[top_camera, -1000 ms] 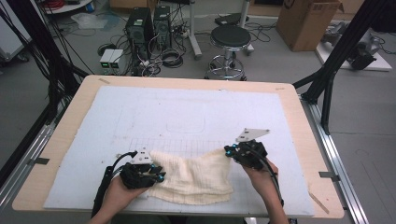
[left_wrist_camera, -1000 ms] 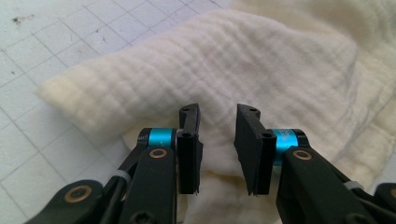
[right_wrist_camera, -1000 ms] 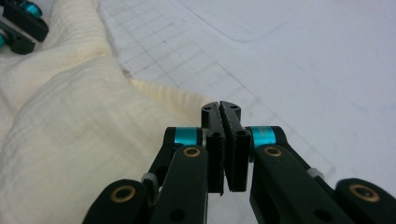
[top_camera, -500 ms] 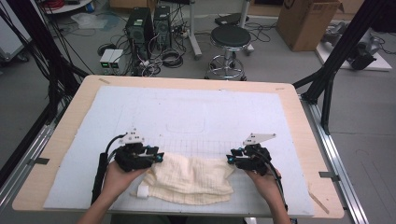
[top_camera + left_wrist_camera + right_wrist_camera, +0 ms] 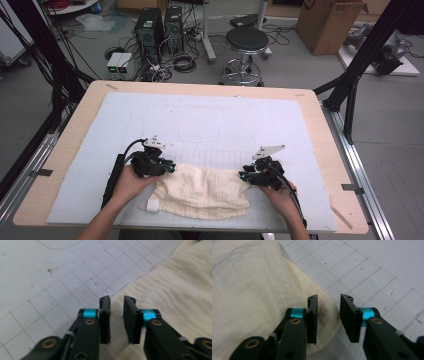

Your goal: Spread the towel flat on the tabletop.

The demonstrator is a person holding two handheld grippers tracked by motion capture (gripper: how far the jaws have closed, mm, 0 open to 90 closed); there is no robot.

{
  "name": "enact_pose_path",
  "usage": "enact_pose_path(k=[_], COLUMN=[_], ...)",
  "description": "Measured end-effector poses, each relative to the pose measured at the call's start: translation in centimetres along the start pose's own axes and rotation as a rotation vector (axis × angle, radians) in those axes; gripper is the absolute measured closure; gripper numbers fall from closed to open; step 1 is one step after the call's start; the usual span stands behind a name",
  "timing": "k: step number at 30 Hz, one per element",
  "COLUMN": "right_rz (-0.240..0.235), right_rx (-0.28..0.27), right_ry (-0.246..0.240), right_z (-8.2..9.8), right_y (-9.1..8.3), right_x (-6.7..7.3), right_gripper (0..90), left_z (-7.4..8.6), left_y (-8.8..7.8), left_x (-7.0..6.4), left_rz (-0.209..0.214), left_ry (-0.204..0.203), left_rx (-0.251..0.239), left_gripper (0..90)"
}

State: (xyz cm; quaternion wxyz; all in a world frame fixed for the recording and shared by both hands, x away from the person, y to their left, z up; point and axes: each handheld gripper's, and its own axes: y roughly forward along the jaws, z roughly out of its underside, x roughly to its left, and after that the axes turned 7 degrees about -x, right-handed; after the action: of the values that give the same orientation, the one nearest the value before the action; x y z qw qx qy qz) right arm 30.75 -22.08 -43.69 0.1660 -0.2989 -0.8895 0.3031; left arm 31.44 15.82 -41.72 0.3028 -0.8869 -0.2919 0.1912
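High view puts the cream cloth crumpled on the near part of the worktop, spread between the two hands, with a small white tag at its near left corner. At its left edge the left tool stands with its jaws a narrow gap apart; the left gripper view has them poised over the cloth's rim with nothing pinched between the pads, and they have just been closing. At the right edge the right tool also has its jaws a narrow gap apart and empty after just closing a little; in the right gripper view the cloth's rounded border lies under the left-hand jaw.

Under the cloth lies a pale blue-white mat ruled with a faint grid and lightly speckled with dark marks, with a rounded outline drawn near its middle. The mat leaves a bare wooden margin of the worktop all round. Beyond, on the grey floor, stand a black round stool, two computer towers amid tangled cables, and a cardboard box at the far right. Black frame struts flank both sides
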Motion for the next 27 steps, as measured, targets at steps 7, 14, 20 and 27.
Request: enact_pose_path(k=[7,14,20,27], right_rz=[-0.041,0.073,0.142,0.123], right_rx=[0.012,-0.126,-0.243,-0.099], right_ry=[-0.014,-0.020,0.014,0.061], right_z=[-0.4,-3.1,-4.2,-2.1], right_y=[-0.1,-1.8,-3.3,-0.3], right_x=[0.3,-0.5,-1.5,-2.3], right_gripper=[85.1,85.1,84.5,83.8], left_z=[2.0,0.5,-0.3,-0.4], left_y=[-0.8,-1.4,-0.1,1.4], left_x=[-0.2,1.3,1.7,2.8], left_rz=[0.031,-0.055,-0.056,-0.084], left_ry=[-0.002,-0.058,-0.098,-0.184], left_rx=[-0.043,-0.172,-0.196,-0.213], left_gripper=[89.3,89.5,70.8,62.0])
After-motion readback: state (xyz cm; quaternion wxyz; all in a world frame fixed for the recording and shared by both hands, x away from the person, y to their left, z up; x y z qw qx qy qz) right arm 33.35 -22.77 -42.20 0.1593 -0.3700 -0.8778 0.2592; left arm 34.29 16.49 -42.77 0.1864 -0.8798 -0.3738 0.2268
